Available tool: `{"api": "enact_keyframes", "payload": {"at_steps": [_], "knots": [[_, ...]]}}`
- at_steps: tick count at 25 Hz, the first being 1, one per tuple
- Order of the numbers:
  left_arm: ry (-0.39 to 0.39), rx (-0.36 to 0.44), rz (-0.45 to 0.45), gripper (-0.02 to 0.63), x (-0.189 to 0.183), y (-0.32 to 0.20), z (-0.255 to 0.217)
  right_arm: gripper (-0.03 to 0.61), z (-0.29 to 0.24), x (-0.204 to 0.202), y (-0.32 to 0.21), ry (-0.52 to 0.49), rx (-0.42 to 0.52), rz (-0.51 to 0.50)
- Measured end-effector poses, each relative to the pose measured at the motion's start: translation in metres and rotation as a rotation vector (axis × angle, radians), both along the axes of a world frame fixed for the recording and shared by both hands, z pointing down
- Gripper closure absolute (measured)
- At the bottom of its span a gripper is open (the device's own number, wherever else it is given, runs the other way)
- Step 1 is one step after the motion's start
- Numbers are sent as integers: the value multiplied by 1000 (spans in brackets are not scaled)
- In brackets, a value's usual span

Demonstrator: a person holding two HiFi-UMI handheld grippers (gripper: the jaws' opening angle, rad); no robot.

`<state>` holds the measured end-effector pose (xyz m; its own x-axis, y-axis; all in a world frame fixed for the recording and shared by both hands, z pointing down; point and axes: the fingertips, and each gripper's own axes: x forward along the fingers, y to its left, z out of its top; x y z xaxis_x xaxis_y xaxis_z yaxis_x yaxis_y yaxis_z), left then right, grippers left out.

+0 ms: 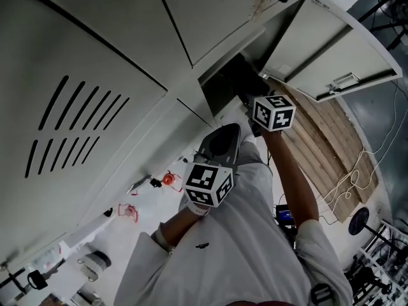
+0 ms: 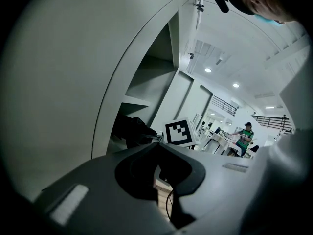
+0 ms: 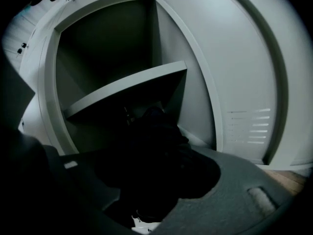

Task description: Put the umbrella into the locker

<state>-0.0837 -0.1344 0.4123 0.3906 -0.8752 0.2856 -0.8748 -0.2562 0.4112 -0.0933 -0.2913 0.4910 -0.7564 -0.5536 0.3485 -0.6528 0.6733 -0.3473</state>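
Plainly, the right gripper (image 3: 156, 153) has its jaws part-way apart and clamped on the one umbrella (image 3: 157, 124). It is a black, folded bundle of bunched fabric, and its detail is lost in shadow. Ahead of those jaws the umbrella reaches into the open locker (image 3: 195, 77), under its single shelf (image 3: 127, 88). The left gripper (image 2: 159, 145) holds nothing: its two jaws meet at the tips, with only the hollow behind them open. Beyond its tips and a little to the left, the umbrella's dark end shows in the locker mouth, just beside the right gripper's marker cube (image 2: 178, 132). In all there are two grippers, two cubes and one locker door (image 1: 331, 50), swung open beyond the right jaws.
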Motion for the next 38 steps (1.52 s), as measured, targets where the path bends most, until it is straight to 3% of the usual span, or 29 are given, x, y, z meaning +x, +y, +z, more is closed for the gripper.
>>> {"api": "enact_keyframes", "payload": {"at_steps": [7, 18, 24, 27, 29, 34, 38], "knots": [[-7, -6, -10, 603, 1, -6, 1, 328, 6, -9, -15, -33, -46, -16], [-13, -17, -3, 603, 10, -7, 2, 324, 17, -42, -38, 192, 122, -121], [-11, -14, -14, 603, 8, -6, 1, 311, 38, -44, -40, 268, 69, -146], [-11, -13, -9, 603, 9, -5, 1, 258, 59, -34, -36, 348, 33, -129], [-11, -13, -8, 603, 9, -4, 1, 214, 63, -28, -36, 319, 15, -94], [-8, -21, 12, 603, 14, -1, 4, 204, 36, -23, -37, 222, 63, -78], [-12, -22, 30, 603, 17, 1, 6, 206, 33, -15, -29, 229, 94, -98]]}}
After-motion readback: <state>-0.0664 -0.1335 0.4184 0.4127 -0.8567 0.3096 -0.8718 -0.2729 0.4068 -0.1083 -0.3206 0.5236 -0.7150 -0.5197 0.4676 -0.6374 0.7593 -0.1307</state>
